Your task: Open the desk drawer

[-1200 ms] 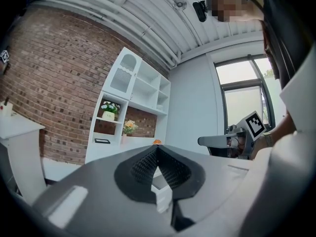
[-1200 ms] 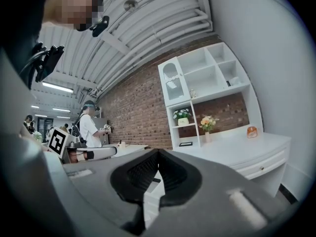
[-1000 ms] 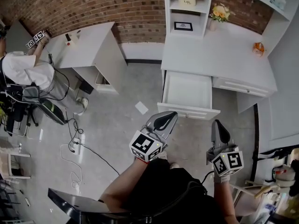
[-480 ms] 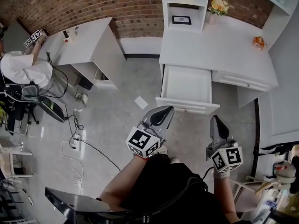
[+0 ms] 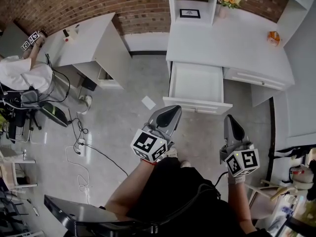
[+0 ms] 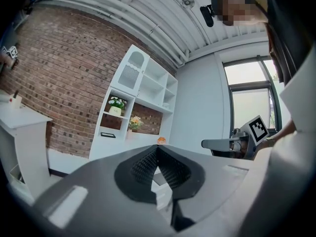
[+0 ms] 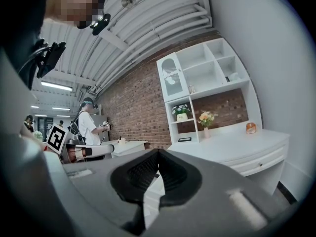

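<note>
The long white-painted desk (image 5: 237, 48) fills the head view from 12 to 2 o'clock against the red brick wall (image 5: 98, 4). Its wide white drawer (image 5: 196, 83), at about 12 o'clock, already stands pulled well out, with its bare floor showing. A narrower second drawer (image 5: 254, 79) at 1 o'clock sits flush and shut. The open drawer looks like a stiff, light box that should slide straight on its runners. It is probably best taken at the middle of the front panel (image 5: 197, 105), by its top lip or a pull, so it does not skew; any pull is too small to make out. The left tongs (image 5: 170, 116) hover just short of that panel, at its 6 o'clock. The right tongs (image 5: 232, 125) hang at its 5 o'clock. Neither touches it. Each gripper's own view shows jaws clenched tip to tip, with nothing between them.
</note>
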`<control>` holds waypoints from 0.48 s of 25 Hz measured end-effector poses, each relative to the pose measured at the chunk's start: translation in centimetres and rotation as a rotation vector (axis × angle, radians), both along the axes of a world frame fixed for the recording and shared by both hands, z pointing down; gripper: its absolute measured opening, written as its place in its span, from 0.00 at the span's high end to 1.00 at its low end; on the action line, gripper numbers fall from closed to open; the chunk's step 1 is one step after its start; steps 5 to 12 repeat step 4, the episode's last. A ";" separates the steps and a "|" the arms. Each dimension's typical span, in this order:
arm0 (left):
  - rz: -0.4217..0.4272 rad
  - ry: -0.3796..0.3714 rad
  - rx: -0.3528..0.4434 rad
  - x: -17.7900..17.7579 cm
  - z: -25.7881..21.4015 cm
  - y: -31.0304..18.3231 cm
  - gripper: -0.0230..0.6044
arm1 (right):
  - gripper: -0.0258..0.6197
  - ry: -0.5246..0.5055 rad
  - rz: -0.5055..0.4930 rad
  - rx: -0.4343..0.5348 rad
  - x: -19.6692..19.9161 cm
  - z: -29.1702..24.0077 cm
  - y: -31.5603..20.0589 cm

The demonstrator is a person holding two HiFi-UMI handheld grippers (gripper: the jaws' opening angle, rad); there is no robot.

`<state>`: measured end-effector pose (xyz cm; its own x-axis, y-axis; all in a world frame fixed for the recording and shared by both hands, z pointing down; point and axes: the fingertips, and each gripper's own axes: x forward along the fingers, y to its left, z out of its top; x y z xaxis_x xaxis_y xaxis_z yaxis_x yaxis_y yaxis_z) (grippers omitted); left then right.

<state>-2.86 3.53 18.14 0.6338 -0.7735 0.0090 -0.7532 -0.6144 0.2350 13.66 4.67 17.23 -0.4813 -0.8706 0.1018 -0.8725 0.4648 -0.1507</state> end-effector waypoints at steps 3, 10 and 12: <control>0.003 -0.003 -0.011 0.2 0.6 -0.1 0.97 | 0.96 0.000 -0.006 -0.010 0.1 0.9 -0.1; 0.004 -0.004 -0.014 0.2 0.8 -0.1 0.97 | 0.96 0.001 -0.007 -0.014 0.1 1.1 -0.1; 0.004 -0.004 -0.014 0.2 0.8 -0.1 0.97 | 0.96 0.001 -0.007 -0.014 0.1 1.1 -0.1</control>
